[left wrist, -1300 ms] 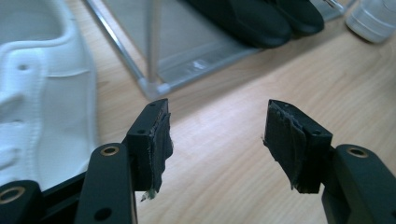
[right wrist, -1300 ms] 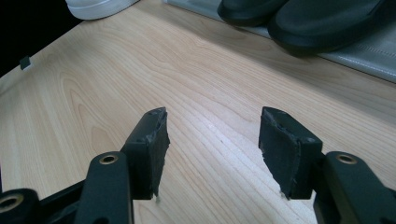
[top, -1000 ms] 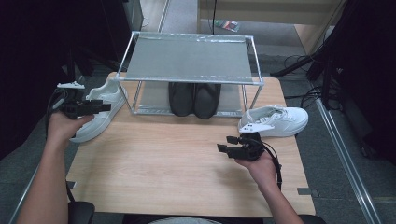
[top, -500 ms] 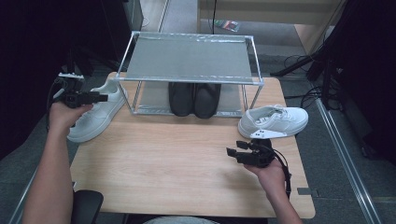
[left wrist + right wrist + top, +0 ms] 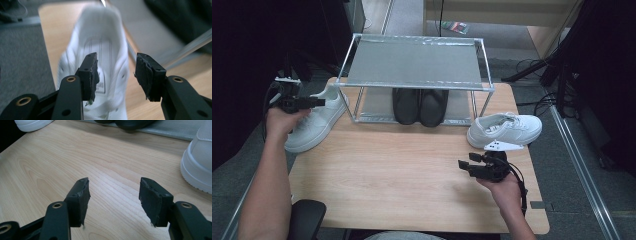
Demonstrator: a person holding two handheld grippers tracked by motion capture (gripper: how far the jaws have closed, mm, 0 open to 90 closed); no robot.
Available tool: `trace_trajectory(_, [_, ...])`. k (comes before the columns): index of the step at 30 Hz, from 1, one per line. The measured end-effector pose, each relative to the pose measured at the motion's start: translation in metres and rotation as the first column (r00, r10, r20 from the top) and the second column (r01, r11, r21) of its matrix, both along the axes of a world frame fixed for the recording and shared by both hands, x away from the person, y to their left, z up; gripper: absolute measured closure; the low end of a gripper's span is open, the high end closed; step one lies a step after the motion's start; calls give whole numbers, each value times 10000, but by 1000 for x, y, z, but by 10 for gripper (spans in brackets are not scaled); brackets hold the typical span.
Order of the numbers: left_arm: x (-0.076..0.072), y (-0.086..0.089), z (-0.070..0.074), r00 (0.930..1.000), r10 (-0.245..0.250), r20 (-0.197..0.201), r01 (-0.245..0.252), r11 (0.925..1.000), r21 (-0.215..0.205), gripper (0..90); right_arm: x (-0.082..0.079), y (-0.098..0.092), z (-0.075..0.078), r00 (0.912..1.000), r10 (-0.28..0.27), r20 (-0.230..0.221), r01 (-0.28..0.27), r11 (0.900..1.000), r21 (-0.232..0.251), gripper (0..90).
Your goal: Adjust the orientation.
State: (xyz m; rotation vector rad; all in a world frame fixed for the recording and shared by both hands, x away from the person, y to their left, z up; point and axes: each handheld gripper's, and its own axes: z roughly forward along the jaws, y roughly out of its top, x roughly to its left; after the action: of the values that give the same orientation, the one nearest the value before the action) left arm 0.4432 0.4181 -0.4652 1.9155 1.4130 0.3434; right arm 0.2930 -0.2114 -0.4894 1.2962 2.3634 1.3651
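Over smooth pale wood, black blunt-jawed left gripper (image 5: 116, 75) straddles a white leather sneaker (image 5: 100, 50).

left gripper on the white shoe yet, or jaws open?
Open, just been closing: left gripper straddles the white shoe's collar, pads not pressing.

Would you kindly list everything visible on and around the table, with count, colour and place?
white sneaker by the left tool: 1, white, table's left edge beside the rack; one jaw of the left tool is inside its opening, one outside.
white sneaker at the right: 1, white, on the table right of the rack.
black shoes: 2, black, side by side on the rack's lower shelf.
shoe rack: 1, silver metal, at the table's back.
table: 1, light wood.
left tool: 1, black, over the left sneaker; its jaws have just been closing, not yet pressing.
right tool: 1, black, open above bare table.
forearms: 2, entering from the bottom.
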Motion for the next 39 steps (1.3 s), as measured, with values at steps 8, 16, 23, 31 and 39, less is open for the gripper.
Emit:
trace_trajectory(8, [7, -11, -22, 9980, -542, -314, 540, 9985, -68, 647, 1, 0, -1, 9999, -55, -96, 55, 10000, -17, 422])
trace_trajectory(16, [5, -7, -25, 9944, -854, -619, 804, 9935, -804, 830, 1, -2, 1, 10000, -84, 6, 84, 9999, 69, 418])
trace_trajectory(23, [1, -3, -15, 9950, -672, -738, 602, 9938, -939, 845, 2, -4, 1, 9999, -157, 12, 157, 9998, 158, 418])
trace_trajectory(31, [-19, 9, 3, 9934, 33, -1148, -200, 9892, -1451, 846, 6, 1, 7, 9996, 180, 217, -186, 9995, 266, 417])
trace_trajectory(39, [-48, 10, 23, 9937, -117, -1119, -36, 9908, -1354, 847, 16, 16, 7, 9969, 753, 218, -758, 9968, 264, 413])
